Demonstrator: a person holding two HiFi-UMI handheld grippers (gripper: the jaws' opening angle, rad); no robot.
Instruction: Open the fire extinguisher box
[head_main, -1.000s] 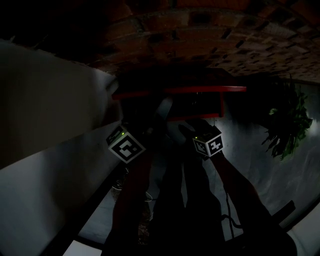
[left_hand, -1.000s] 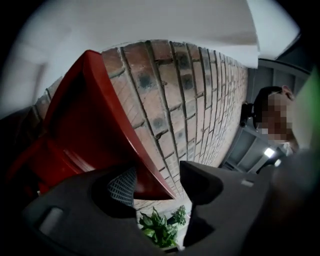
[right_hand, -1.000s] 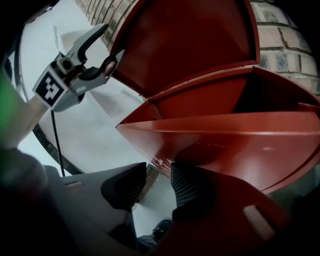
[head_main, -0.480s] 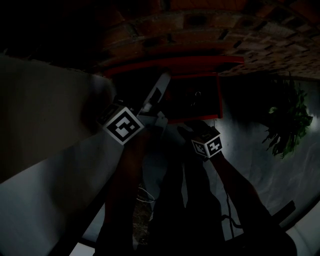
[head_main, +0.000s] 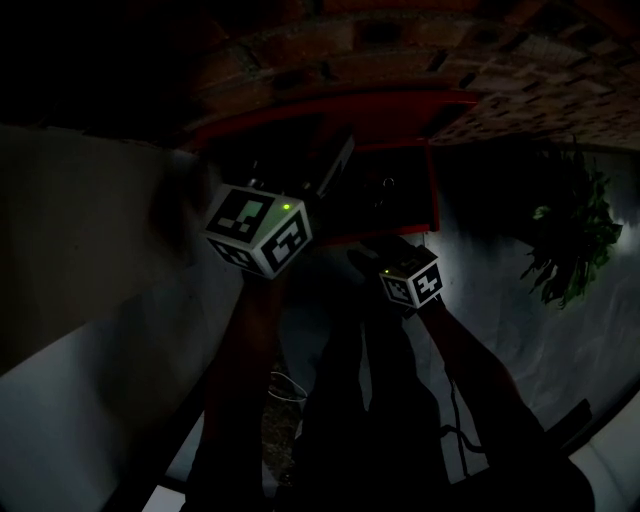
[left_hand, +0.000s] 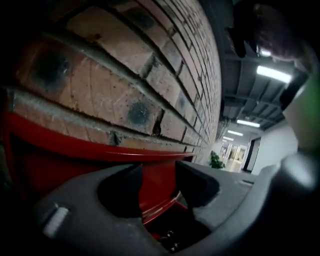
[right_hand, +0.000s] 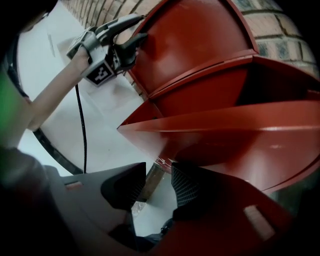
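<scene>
Dim corridor: the red box (head_main: 395, 190) hangs on a brick wall (left_hand: 125, 65). The left tool (left_hand: 158, 176) is up at the edge of the box's panel. Its jaws are spread but closing, with red metal showing between them, not pinched. The right tool (right_hand: 157, 175) hangs under the box's lower lip, jaws spread and widening, gripping nothing.
</scene>
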